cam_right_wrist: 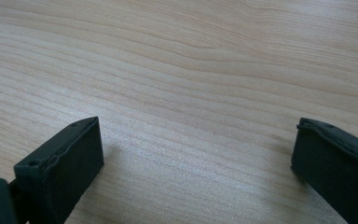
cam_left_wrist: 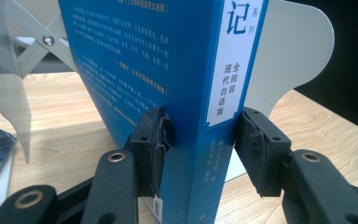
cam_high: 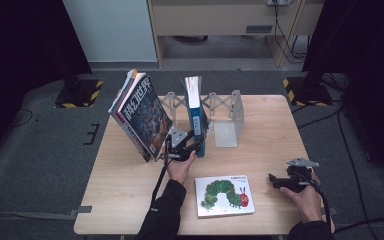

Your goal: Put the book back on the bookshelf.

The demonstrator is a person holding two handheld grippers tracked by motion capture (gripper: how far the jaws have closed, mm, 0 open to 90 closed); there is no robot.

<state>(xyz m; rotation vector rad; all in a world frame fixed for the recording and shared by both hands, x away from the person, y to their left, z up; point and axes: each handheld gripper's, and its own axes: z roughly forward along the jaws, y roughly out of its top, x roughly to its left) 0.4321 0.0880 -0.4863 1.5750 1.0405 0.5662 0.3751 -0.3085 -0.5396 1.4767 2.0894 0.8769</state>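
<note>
Blue book (cam_high: 196,117) upright near table (cam_high: 265,150) centre, against the grey metal bookend rack (cam_high: 228,117); left gripper (cam_high: 187,149) at its lower spine, in the left gripper view both pads (cam_left_wrist: 151,140) pressed on the book's two faces, spine with white label strip between them; pinching the book. Tilted stack of magazines (cam_high: 140,115) leaning just left of the blue book, touching the left gripper's side; crowds that side of the book. Picture book (cam_high: 224,195) with green caterpillar cover flat on the near table edge, between the two forearms, well apart from the rack. Right gripper (cam_high: 280,181) low over bare wood at the right; jaws spread wide, nothing between the pads (cam_right_wrist: 63,163). Writing: large Chinese characters on the magazine cover; on the blue spine label, "记" and "全回目 现代白话版"; small print on the blue cover too fine to read.
</note>
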